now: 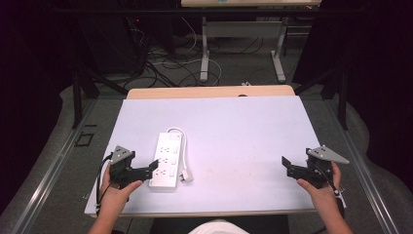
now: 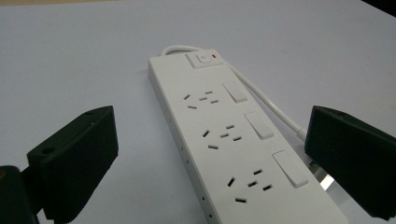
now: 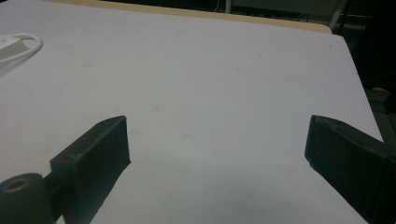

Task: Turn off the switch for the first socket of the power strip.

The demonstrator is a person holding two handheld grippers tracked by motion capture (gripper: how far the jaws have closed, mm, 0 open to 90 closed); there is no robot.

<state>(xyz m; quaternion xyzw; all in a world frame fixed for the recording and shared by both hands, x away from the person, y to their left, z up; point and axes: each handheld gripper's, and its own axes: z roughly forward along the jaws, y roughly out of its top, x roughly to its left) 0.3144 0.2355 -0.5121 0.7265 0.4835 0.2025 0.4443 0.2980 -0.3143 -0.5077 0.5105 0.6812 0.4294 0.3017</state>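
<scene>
A white power strip [image 1: 167,161] lies on the white table [image 1: 234,126], left of centre, with its long side running away from me. It has three socket groups, three rocker switches and a main switch [image 2: 204,59] at its far end. Its white cable [image 1: 176,130] loops from that far end back along the right side to a plug [image 1: 185,176]. My left gripper [image 1: 150,170] is at the strip's near left corner, open; in the left gripper view the power strip [image 2: 233,140] lies between and ahead of the wide jaws of the left gripper [image 2: 210,123]. My right gripper [image 1: 288,166] [image 3: 217,130] is open over bare table at the right.
A wooden strip [image 1: 209,91] edges the table's far side. Beyond it are metal table legs [image 1: 205,53] and loose cables on the floor. Dark frame bars stand at both sides. The cable loop [image 3: 21,44] appears at the top left of the right gripper view.
</scene>
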